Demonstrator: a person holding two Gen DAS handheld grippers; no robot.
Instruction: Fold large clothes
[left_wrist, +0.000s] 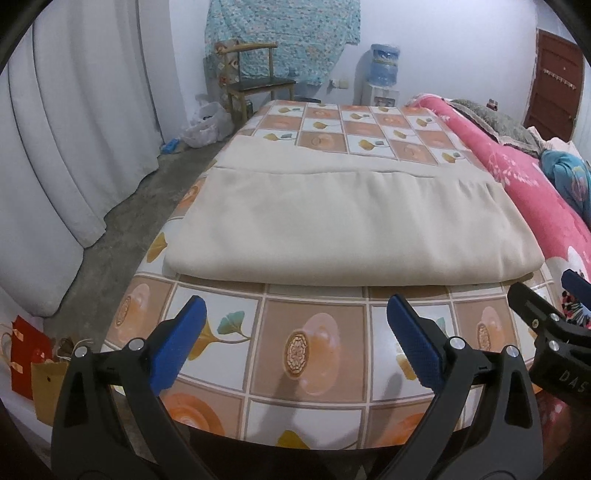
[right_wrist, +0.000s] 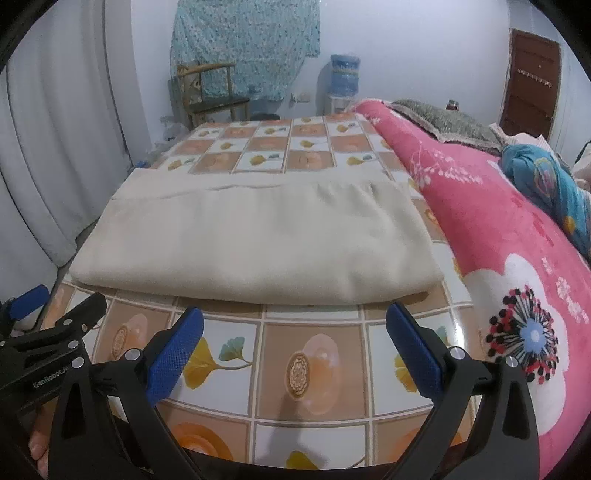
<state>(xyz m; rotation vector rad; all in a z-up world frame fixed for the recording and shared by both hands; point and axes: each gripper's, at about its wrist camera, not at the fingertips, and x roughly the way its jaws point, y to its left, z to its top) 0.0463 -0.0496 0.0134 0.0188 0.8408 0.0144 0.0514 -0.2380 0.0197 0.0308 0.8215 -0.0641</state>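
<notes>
Looking along the left wrist view first, I see the left gripper (left_wrist: 295, 314) with its blue pads spread wide and nothing between them, tilted down over the near edge of the table with the shiny cloth of orange and white squares (left_wrist: 310, 354). The big cream cloth, soft and plain (left_wrist: 354, 229), lies flat on that table just past the fingertips, already folded over once, with its rounded folded edge nearest us and a strip of the bottom layer showing at the far side. The pink flowery blanket (left_wrist: 517, 173) is heaped along the right side, touching the cream cloth's corner. I think one fold is done and the next one is not started yet. In the right wrist view, the right gripper (right_wrist: 295, 321) is also spread wide and empty, tilted down the same way, close beside the left one. A bit of a hand (right_wrist: 37, 450) shows at the bottom left. The cream cloth sits in the middle of the table here too. Next, I guess each gripper must reach an edge or corner of the cloth and pinch all the layers together, so none slips out.
</notes>
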